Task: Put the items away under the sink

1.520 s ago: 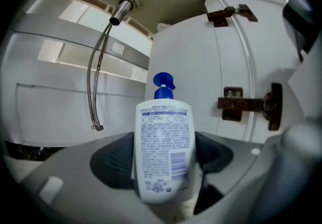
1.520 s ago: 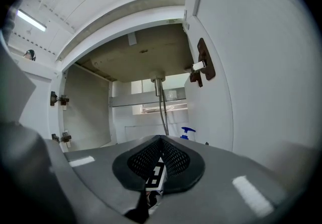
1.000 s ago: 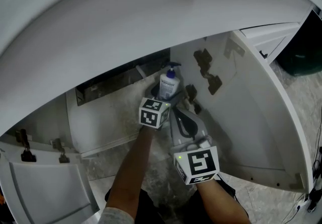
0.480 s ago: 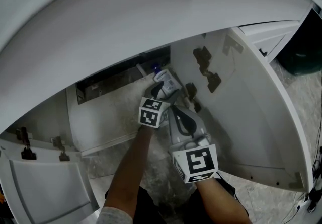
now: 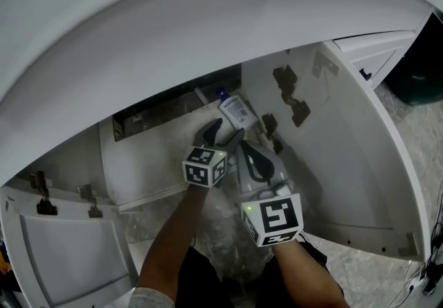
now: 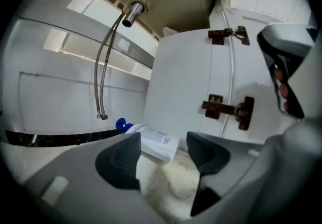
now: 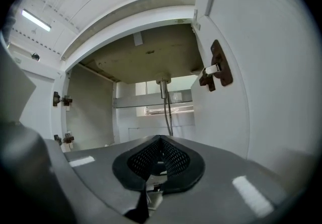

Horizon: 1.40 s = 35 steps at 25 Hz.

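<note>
Left gripper (image 6: 163,156) is open and empty, the white bottle (image 6: 155,141) lies on its side just past its tips in mid frame, and the right gripper (image 7: 160,161) is closed.

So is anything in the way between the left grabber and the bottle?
Nothing that shows. The bottle lies on its side on the cabinet floor, just past the open left gripper, with only bare floor between them.

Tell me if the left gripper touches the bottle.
Cannot tell. Left gripper view: the left gripper is open around the bottle, one pad overlapping it.
</note>
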### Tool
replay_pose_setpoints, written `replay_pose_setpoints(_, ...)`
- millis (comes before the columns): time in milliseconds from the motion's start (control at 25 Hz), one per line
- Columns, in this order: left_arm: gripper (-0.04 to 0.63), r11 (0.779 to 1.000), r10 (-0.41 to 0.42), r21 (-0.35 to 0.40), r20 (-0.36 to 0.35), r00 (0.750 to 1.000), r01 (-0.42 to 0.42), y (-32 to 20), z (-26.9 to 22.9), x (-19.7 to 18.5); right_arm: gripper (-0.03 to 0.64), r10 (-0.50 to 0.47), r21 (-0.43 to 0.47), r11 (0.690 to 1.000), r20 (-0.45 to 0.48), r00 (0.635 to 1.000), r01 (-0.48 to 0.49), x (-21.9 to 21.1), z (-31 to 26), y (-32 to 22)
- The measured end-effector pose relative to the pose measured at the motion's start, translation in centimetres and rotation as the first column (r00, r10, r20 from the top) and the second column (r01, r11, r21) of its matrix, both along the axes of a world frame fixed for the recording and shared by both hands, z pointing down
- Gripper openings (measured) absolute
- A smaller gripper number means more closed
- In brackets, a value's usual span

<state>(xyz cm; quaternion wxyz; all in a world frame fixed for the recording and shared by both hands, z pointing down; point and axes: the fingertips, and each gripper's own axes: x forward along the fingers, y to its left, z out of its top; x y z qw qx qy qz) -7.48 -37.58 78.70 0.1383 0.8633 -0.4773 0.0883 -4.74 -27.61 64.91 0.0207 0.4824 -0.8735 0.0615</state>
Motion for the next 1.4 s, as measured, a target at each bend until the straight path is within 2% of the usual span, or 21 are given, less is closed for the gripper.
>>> replay_pose_setpoints(80,0.277,1.0,-0.008,0.013,0.004,1.0,0.008,1.2,-0.4,-0.8,-0.002,-0.024,0.005,1.0,0.021,0.999,0.024,-1.0,-0.4,0.0)
replay_pose_setpoints(200,0.215,0.997,-0.024,0.071,0.049,0.999,0.02,3.5,-1.6,-1.8,-0.002,-0.048,-0.007,0.999,-0.003,0.999,0.048,-2.1,-0.1,0.3)
replay_pose_setpoints(280,0.108,0.988,-0.069,0.141,0.091,0.993,0.056,5.4,-3.5,-3.0,-0.002,-0.05,-0.03,0.998,-0.007,0.999,0.049,-2.4,-0.3,0.5)
replay_pose_setpoints(360,0.015,0.98,-0.138,0.156,0.097,0.986,0.122,7.1,-5.3,-4.5,-0.002,-0.065,-0.033,0.997,-0.022,0.998,0.065,-2.9,-1.5,0.8)
replay_pose_setpoints(440,0.012,0.978,-0.186,0.111,0.085,0.979,0.177,8.7,-6.9,-5.5,-0.002,-0.096,-0.032,0.995,-0.07,0.993,0.094,-3.3,-3.1,1.4)
replay_pose_setpoints(640,0.011,0.978,-0.21,0.03,0.168,0.963,0.208,14.5,-13.4,-6.5,-0.002,-0.134,-0.142,0.982,-0.095,0.986,0.12,-3.6,-8.3,5.1)
replay_pose_setpoints(800,0.011,0.982,-0.186,-0.01,0.179,0.966,0.19,19.0,-21.9,-6.2,-0.002,-0.138,-0.23,0.968,-0.133,0.982,0.104,-2.4,-14.3,8.1)
replay_pose_setpoints(920,0.011,0.974,-0.21,-0.055,0.146,0.967,0.219,22.6,-29.2,-6.5,-0.002,-0.151,-0.254,0.961,-0.146,0.978,0.11,-1.3,-20.7,10.4)
replay_pose_setpoints(1000,0.011,0.971,-0.228,-0.055,0.094,0.969,0.233,24.5,-34.5,-7.4,-0.002,-0.166,-0.254,0.96,-0.162,0.973,0.121,-0.8,-25.1,11.2)
replay_pose_setpoints(1080,0.012,0.961,-0.268,-0.053,0.059,0.962,0.271,25.8,-39.6,-8.9,-0.002,-0.176,-0.264,0.956,-0.176,0.968,0.126,-0.2,-29.1,11.1)
replay_pose_setpoints(1200,0.012,0.934,-0.338,-0.094,0.085,0.938,0.345,28.2,-45.6,-11.2,-0.002,-0.197,-0.284,0.949,-0.183,0.963,0.14,0.6,-34.8,11.4)
replay_pose_setpoints(1240,0.012,0.932,-0.341,-0.098,0.092,0.936,0.349,28.8,-47.3,-11.7,-0.002,-0.205,-0.271,0.951,-0.187,0.961,0.15,0.8,-36.8,11.4)
replay_pose_setpoints(1400,0.012,0.956,-0.276,-0.052,0.163,0.947,0.287,31.3,-52.6,-11.5,-0.002,-0.238,-0.239,0.954,-0.248,0.939,0.179,2.6,-42.8,13.9)
